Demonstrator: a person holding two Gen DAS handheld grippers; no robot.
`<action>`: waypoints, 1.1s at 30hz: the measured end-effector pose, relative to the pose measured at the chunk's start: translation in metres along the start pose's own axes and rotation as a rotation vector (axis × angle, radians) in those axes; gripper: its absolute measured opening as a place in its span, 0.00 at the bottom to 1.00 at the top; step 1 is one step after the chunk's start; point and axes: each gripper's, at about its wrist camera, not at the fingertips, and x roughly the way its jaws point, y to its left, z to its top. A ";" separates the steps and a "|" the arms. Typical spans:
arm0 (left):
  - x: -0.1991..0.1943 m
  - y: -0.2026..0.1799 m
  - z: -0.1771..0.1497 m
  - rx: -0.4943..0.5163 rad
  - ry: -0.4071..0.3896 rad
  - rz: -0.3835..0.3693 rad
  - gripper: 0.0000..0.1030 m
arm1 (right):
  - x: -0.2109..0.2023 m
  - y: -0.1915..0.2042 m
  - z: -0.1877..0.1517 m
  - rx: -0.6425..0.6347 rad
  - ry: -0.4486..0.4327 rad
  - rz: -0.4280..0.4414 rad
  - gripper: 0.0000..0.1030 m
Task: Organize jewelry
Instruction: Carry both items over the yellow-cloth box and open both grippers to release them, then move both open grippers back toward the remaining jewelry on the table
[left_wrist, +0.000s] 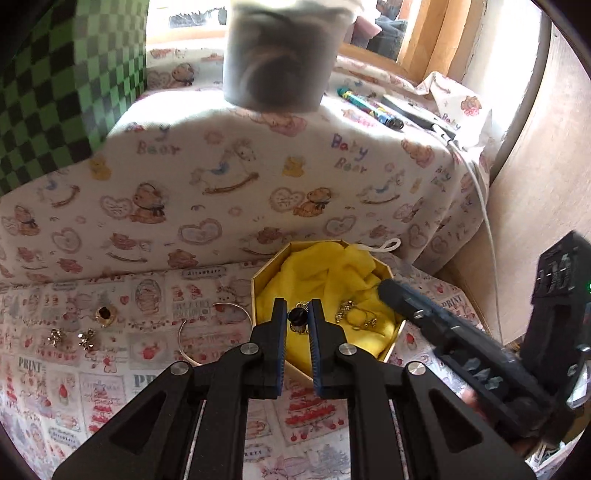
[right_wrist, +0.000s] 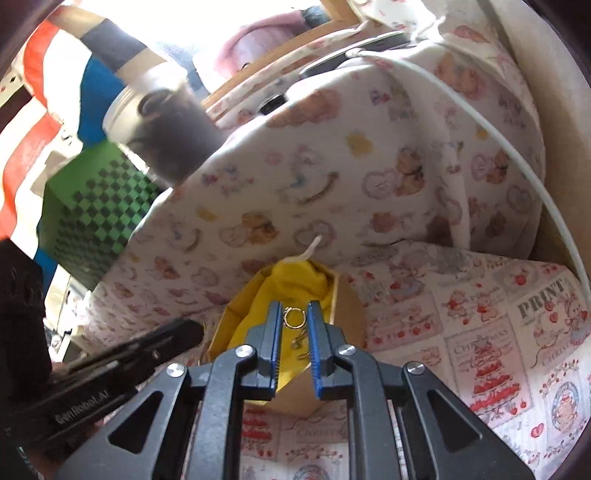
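Nearest us, the left claw (left_wrist: 297, 314) stands narrow over the gold octagonal box (left_wrist: 258, 280), its jaws flanking a dark-stoned ring (left_wrist: 297, 317) on the yellow cloth (left_wrist: 321, 266); whether it grips or has freed the ring, we cannot tell. The right claw (right_wrist: 294, 317) likewise stands narrow and empty above a gold hoop (right_wrist: 294, 318). To do this step well, we judge each piece should settle flat before withdrawal. Left on the printed bedsheet (left_wrist: 55, 387) lie two crystal earrings (left_wrist: 70, 338), another ring (left_wrist: 105, 314) and a bangle (left_wrist: 207, 328). Farther off, a blurred grey cylinder (left_wrist: 277, 62) defies identification.
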 end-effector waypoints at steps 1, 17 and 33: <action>0.002 0.000 0.000 0.001 0.003 -0.005 0.10 | -0.002 -0.001 0.001 0.012 -0.002 0.016 0.13; -0.022 -0.005 -0.007 0.040 -0.070 0.022 0.35 | -0.014 0.001 0.000 0.035 -0.036 0.007 0.23; -0.095 0.061 -0.032 -0.007 -0.218 0.215 0.77 | -0.024 0.044 -0.011 -0.150 -0.116 -0.101 0.29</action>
